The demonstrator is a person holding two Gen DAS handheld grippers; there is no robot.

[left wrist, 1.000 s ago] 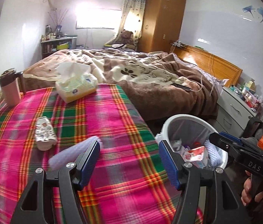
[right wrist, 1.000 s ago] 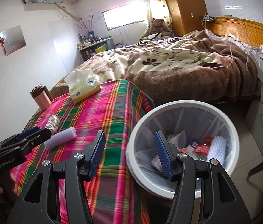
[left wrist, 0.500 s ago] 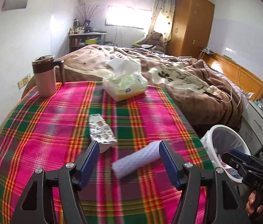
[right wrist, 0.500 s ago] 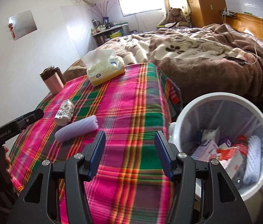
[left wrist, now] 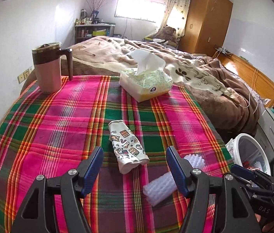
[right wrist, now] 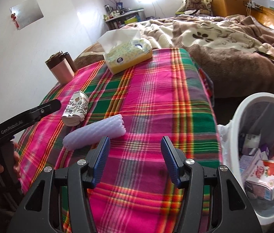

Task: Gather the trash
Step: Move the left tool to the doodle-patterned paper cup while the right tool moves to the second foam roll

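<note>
A crushed paper cup with coloured doodles (left wrist: 126,147) lies on the plaid tablecloth (left wrist: 63,116), just beyond and between the blue pads of my left gripper (left wrist: 135,166), which is open and holds nothing. A pale foam net sleeve (left wrist: 161,186) lies to the cup's right, partly behind the right pad. In the right wrist view the foam sleeve (right wrist: 95,134) and the paper cup (right wrist: 76,108) lie ahead on the left. My right gripper (right wrist: 135,160) hangs open over bare cloth. The white trash bin (right wrist: 232,136) stands at the table's right, holding cartons and a bottle.
A tissue box (left wrist: 146,85) and a pink lidded mug (left wrist: 47,68) stand at the table's far side. Past the table lies a bed with a brown blanket (left wrist: 205,77). A drawer unit (left wrist: 273,128) stands beyond the white trash bin (left wrist: 253,137).
Both views have swung left from the bin toward the table. The cup now lies between my left gripper's pads, and the foam sleeve has come nearer in the right wrist view. Both openings are unchanged.
</note>
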